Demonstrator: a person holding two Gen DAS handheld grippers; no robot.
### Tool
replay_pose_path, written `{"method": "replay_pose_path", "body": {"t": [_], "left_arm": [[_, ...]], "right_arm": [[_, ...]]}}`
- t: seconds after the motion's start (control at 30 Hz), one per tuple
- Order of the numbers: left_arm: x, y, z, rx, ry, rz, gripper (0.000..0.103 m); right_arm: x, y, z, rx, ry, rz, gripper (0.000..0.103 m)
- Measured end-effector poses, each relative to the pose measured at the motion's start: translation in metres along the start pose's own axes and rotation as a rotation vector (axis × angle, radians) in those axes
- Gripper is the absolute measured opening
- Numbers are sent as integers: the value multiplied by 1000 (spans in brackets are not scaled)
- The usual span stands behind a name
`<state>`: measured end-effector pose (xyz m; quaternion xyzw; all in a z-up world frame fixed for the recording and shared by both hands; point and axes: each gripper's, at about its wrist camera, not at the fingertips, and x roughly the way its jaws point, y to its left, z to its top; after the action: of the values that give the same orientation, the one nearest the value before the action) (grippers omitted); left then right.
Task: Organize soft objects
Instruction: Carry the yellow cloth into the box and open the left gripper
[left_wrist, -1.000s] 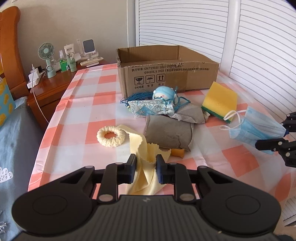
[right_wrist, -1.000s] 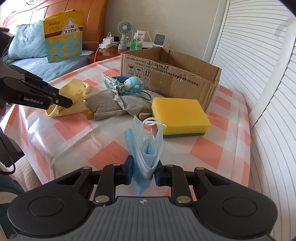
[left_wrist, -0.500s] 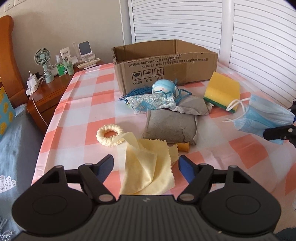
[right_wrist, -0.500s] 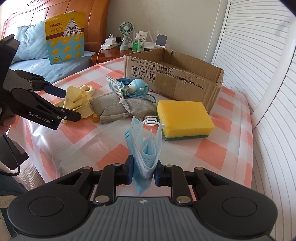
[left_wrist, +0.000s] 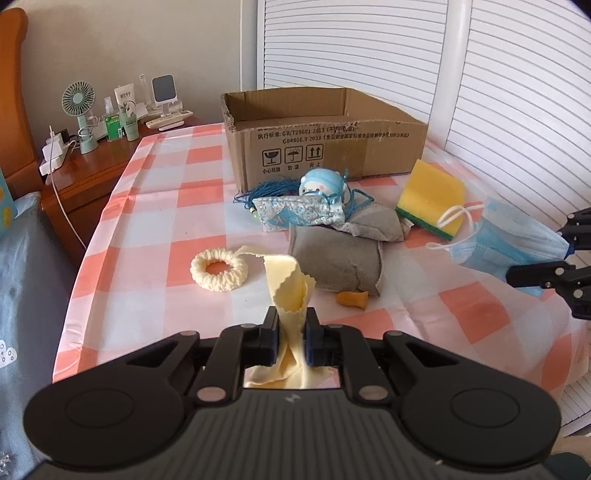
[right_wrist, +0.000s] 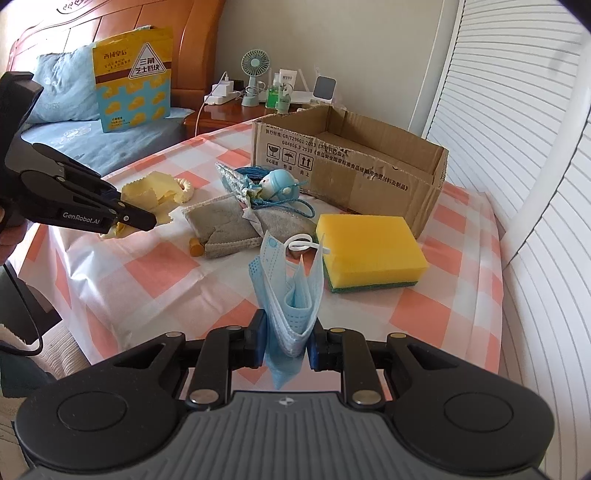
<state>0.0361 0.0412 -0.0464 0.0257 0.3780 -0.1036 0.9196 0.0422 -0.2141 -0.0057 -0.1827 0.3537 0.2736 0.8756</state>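
Soft objects remain almost wholly unsorted. My left gripper (left_wrist: 288, 332) is clamped on a yellow cloth (left_wrist: 286, 284), jaws narrow with the fabric bunched between them. The cloth rises from the jaws as a folded strip, its long axis running away from me toward the far side, and its far tip drapes onto the cream knitted ring (left_wrist: 218, 268); the near end hangs below the jaws. My right gripper (right_wrist: 288, 343) is closed on a blue face mask (right_wrist: 290, 295), pinched at its lower folded edge. The mask stands roughly upright in the jaws, long axis near vertical, with the white ear loops (right_wrist: 304, 244) at the top pointing toward the far side.

Beyond the grippers, on the checked desk (left_wrist: 155, 206), lie two grey pouches (left_wrist: 334, 258), a patterned blue pouch (left_wrist: 301, 214) resting on the far grey one, a small blue plush figure (left_wrist: 323, 182) with blue cord (left_wrist: 266, 190), a yellow sponge (right_wrist: 367, 247) with a green base, and a small orange piece (left_wrist: 352, 298) just beside the near grey pouch.

The cardboard box (left_wrist: 325, 136) sits at the far side, open-topped. From the right wrist view what I can see of its interior holds nothing; the rest is hidden. I judge the task at its start: two items are in hand, none is deposited, and every other item awaits collection.
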Motion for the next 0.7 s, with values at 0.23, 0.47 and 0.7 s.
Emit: {"method": "replay_pose_path", "body": {"t": [0.23,0.47,0.7], "left_arm": [[-19,0,43,93,-34,-25,11],[4,1,120,164,-102,-25,11],[71,0,197,195,-100,-13,11]], "right_arm": [[-6,-5,22,22,-27,9,25],[-5,-23,62,27,-78,-12,25],[10,-53,96,52,-117,-55,25]]}}
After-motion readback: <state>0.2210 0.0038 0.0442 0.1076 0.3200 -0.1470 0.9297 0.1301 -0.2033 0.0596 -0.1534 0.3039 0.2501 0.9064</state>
